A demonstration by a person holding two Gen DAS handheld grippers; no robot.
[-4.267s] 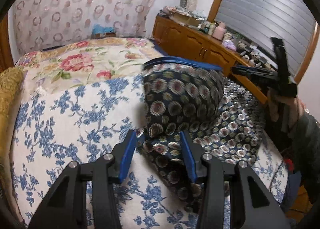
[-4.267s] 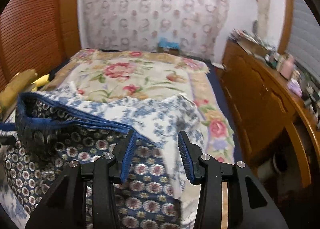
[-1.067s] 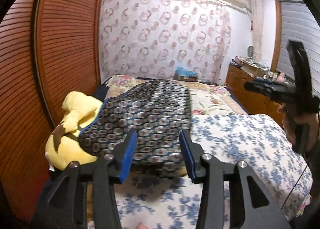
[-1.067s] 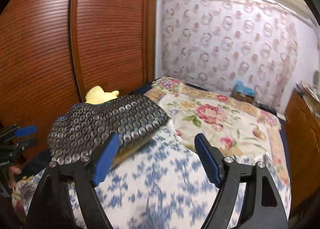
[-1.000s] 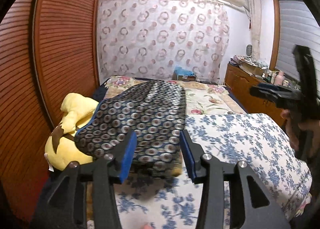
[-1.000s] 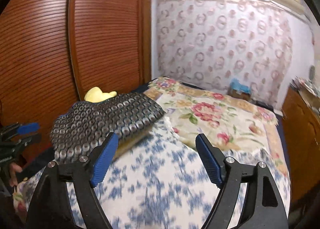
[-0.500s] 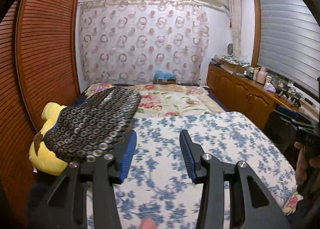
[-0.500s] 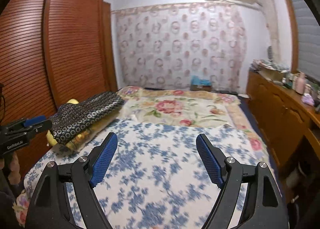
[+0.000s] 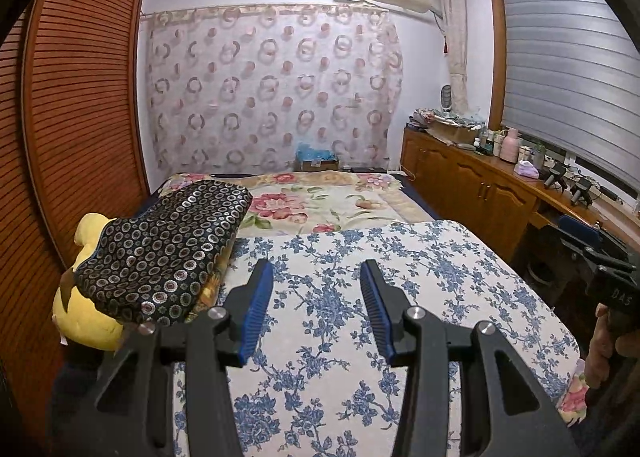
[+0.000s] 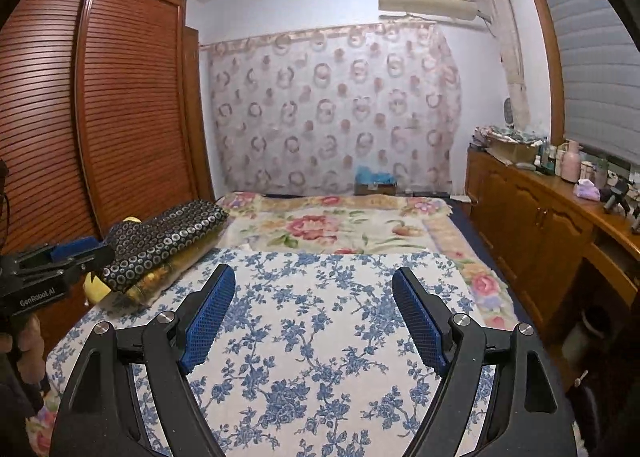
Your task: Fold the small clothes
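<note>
A folded dark garment with a ring pattern (image 9: 164,253) lies on a yellow plush toy (image 9: 86,317) at the left edge of the bed; it also shows in the right wrist view (image 10: 160,241). My left gripper (image 9: 316,309) is open and empty, held over the blue-flowered cloth (image 9: 360,297) to the right of the garment. My right gripper (image 10: 312,313) is wide open and empty over the same cloth (image 10: 320,337). The left gripper shows in the right wrist view (image 10: 60,257), and the right one at the right edge of the left wrist view (image 9: 592,253).
A floral quilt (image 9: 320,201) covers the far part of the bed. A slatted wooden wardrobe (image 9: 80,117) stands on the left. A wooden cabinet with bottles and clutter (image 9: 480,181) runs along the right wall under a blind.
Both grippers let go of the folded garment, left it on the plush toy at the left, and pulled back and up. The right gripper opened wider.
</note>
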